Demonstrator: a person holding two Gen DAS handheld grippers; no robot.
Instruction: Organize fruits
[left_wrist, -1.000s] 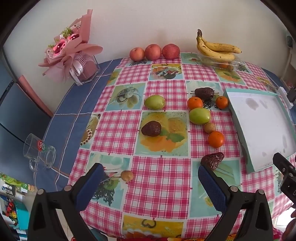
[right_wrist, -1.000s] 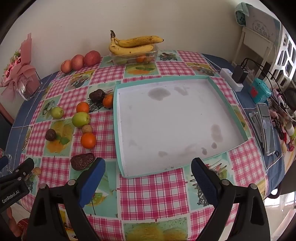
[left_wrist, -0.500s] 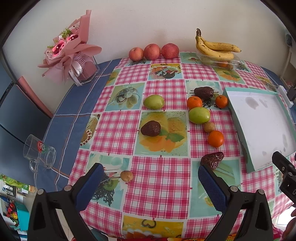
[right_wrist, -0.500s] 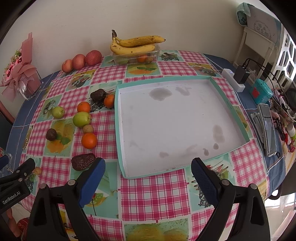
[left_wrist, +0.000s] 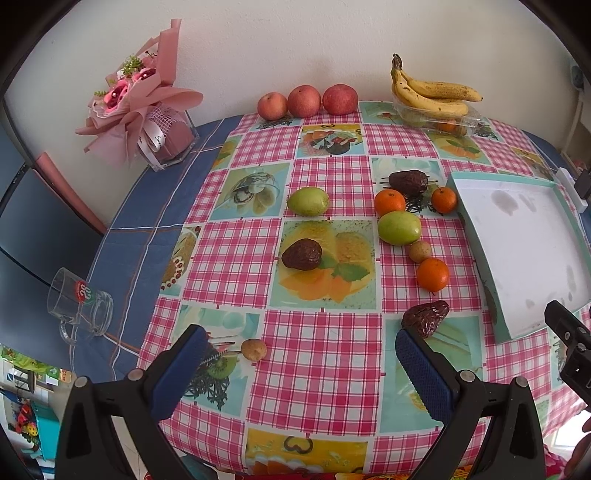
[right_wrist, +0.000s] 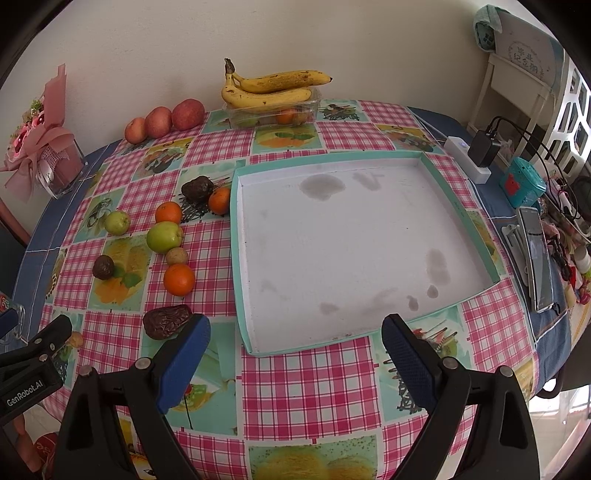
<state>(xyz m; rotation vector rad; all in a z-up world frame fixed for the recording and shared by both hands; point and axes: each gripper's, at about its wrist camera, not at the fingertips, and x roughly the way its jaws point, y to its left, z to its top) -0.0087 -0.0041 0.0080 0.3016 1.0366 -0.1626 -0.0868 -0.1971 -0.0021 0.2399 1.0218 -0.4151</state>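
Left gripper (left_wrist: 303, 365) spread wide over the near table edge, nothing between its blue pads (left_wrist: 423, 373); right gripper (right_wrist: 295, 354) likewise gaping and empty, its pads straddling the near rim of the tray (right_wrist: 458, 206).

Tray: shallow, teal-walled, white floor with grey stains, holding no fruit; in the right wrist view it fills the centre, in the left wrist view it sits at 3 o'clock.

Loose fruit all on the checked tablecloth (left_wrist: 332, 177), outside the tray and to its 9 o'clock in the right wrist view: wrinkled dark fruit (right_wrist: 166, 320) nearest, just beside the right gripper's left pad, apart from the tray wall; orange (right_wrist: 179, 279) at its 12 o'clock; small brown fruit (right_wrist: 176, 255) touching or nearly touching the green fruit (right_wrist: 164, 236) above it; two more oranges (right_wrist: 168, 212) and a dark avocado (right_wrist: 197, 188) further back, one orange just beside the tray's far left corner; a second green fruit (right_wrist: 117, 222) and dark avocado (right_wrist: 103, 267) toward 9 o'clock.

Left wrist view: small brown fruit (left_wrist: 253, 349) alone, just beside the left gripper's left pad.

Far edge, 12 o'clock: three apples (left_wrist: 303, 101) in a row; bananas (left_wrist: 432, 92) atop a clear box (left_wrist: 443, 120).

Glass mug (left_wrist: 79, 308) on its side at 9 o'clock; bouquet (left_wrist: 142, 99) at 10 o'clock.
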